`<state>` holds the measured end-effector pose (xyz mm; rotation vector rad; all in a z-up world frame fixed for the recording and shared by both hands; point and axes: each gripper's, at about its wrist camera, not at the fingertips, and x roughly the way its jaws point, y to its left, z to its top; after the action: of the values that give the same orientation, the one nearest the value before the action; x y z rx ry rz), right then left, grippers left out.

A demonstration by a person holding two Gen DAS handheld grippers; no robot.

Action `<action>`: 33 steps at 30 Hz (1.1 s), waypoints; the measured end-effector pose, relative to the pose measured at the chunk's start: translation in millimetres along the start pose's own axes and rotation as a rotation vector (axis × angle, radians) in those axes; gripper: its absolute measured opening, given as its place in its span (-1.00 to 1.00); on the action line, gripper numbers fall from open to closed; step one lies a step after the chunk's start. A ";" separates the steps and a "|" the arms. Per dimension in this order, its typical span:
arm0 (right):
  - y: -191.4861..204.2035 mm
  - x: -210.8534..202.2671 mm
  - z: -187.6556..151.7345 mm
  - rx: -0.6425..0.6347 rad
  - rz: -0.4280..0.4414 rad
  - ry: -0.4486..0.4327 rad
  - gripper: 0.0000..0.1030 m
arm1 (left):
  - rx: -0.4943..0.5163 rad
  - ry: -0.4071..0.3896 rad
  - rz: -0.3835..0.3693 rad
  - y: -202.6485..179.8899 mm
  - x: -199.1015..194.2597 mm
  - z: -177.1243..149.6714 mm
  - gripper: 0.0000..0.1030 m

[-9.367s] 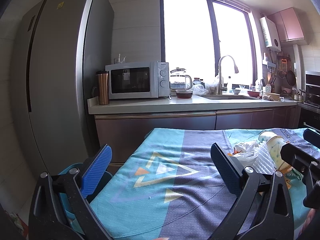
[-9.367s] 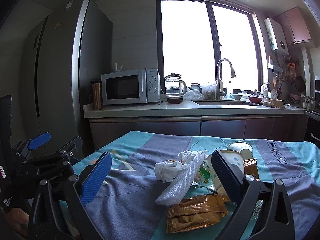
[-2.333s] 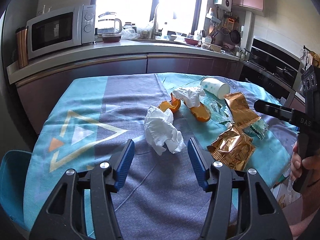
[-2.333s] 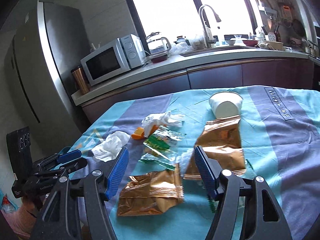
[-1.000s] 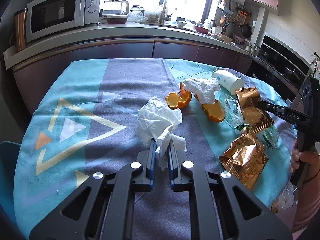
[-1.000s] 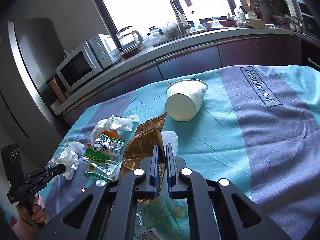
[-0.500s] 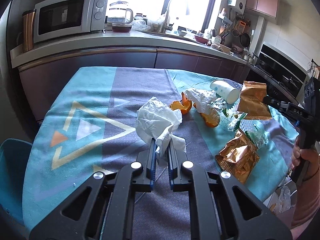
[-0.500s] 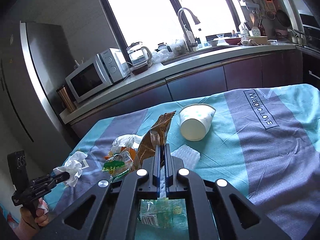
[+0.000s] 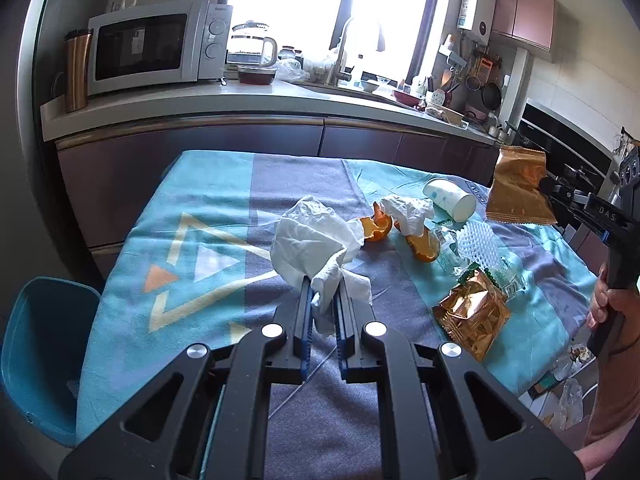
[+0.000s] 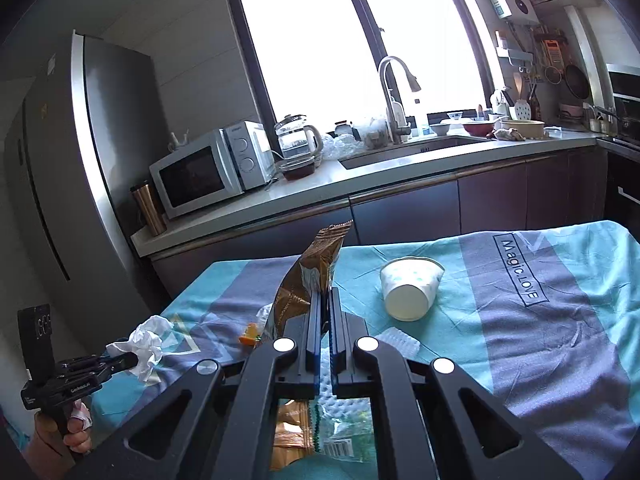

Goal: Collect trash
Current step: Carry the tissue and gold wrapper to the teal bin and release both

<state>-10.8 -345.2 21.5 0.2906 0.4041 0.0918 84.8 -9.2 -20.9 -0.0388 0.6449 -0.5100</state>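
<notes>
Both grippers are loaded: the left gripper (image 9: pixel 323 300) has its jaws pinched nearly shut on a crumpled white tissue (image 9: pixel 314 242), held just above the patterned tablecloth (image 9: pixel 192 248), while the right gripper (image 10: pixel 325 304) is clamped tight on the edge of a gold snack wrapper (image 10: pixel 310 280) that stands up clear of the table. The pick-up step looks finished for these two pieces; what comes next, by this reading, is carrying each to a bin and letting go, and no bin can be identified in either view. Plenty remains on the cloth: a paper cup (image 9: pixel 450 200) lying on its side, which appears empty, orange peel (image 9: pixel 376 226) with a second tissue (image 9: pixel 408 208) draped over it, a white foam net (image 9: pixel 478 240), clear plastic packets (image 9: pixel 450 246) and another gold wrapper (image 9: pixel 472 314). A blue chair (image 9: pixel 40 344) sits at the table's left edge, its seat bare. On the worktop behind, a glass kettle (image 9: pixel 250 46) and a dark bowl (image 9: pixel 257 74) stand beside the microwave (image 9: pixel 156 46); their contents cannot be made out.
</notes>
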 end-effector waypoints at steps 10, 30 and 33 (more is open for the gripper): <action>68.9 33.6 -7.9 -0.050 0.208 0.069 -0.95 | -0.015 -0.055 0.055 22.7 -39.5 -3.1 -0.80; 239.4 130.4 -30.3 -0.191 0.562 0.277 -0.95 | -0.156 -0.099 0.319 139.9 -119.1 -29.8 -0.80; 265.4 144.2 -36.8 -0.219 0.592 0.309 -0.95 | -0.196 -0.091 0.350 161.4 -123.8 -36.4 -0.80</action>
<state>98.5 -61.3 14.0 0.1716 0.5994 0.7640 50.6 194.3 -10.8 -0.1304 0.5955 -0.1061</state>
